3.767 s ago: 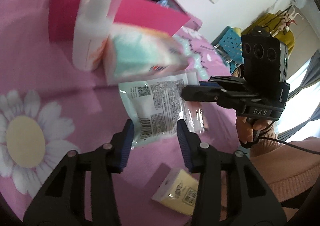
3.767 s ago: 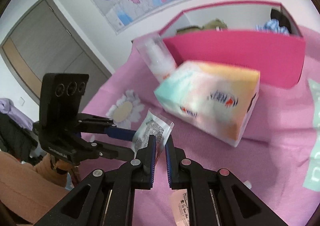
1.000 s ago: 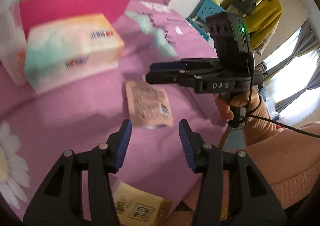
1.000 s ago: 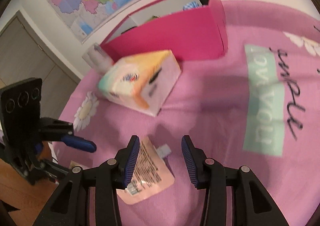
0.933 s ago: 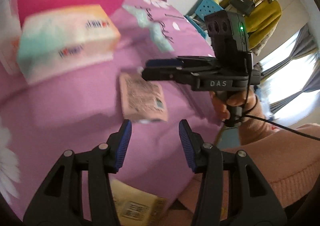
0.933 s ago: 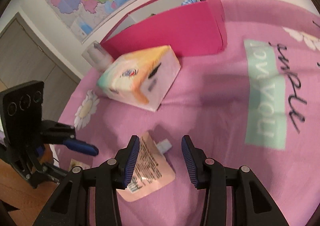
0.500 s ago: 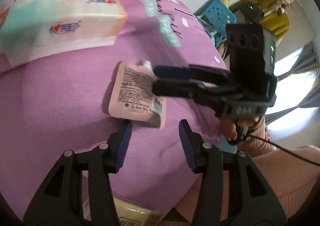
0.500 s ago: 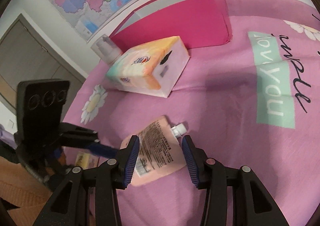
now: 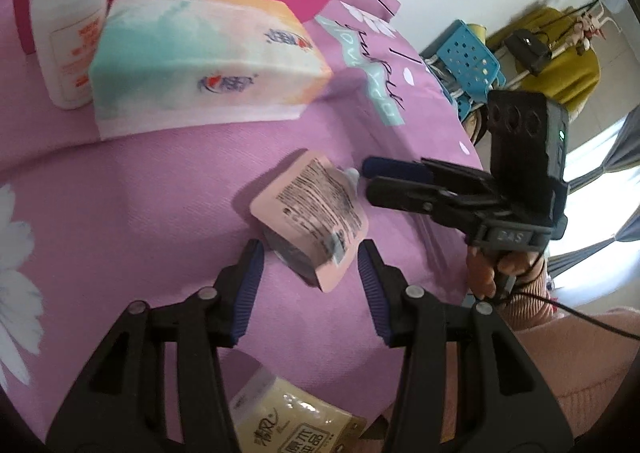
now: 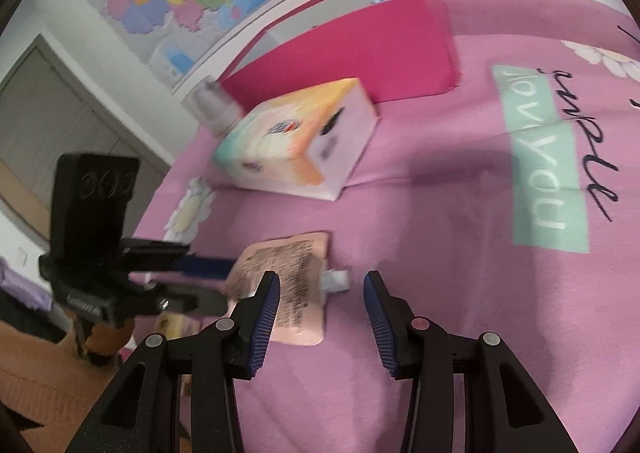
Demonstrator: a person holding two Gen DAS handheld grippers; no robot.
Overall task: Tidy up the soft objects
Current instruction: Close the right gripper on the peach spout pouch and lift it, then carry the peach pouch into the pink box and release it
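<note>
A pink spouted pouch (image 9: 310, 207) lies flat on the pink tablecloth; it also shows in the right wrist view (image 10: 288, 285). My left gripper (image 9: 310, 273) is open, its fingers on either side of the pouch's near corner. My right gripper (image 10: 320, 293) is open around the pouch's spout end; in the left wrist view it (image 9: 366, 177) sits just right of the spout. A soft tissue pack (image 9: 200, 57) lies beyond, in front of a magenta box (image 10: 360, 53). A yellow packet (image 9: 288, 423) lies under my left gripper.
A white bottle (image 9: 64, 37) stands left of the tissue pack. The tablecloth (image 10: 440, 333) has a green printed patch (image 10: 540, 157) at the right. A blue perforated stool (image 9: 468, 65) and a yellow coat stand beyond the table's edge.
The white sachet seen earlier is gone and the pink pouch lies on the cloth. Both grippers have closed in on the pouch from opposite ends. The right gripper has opened.
</note>
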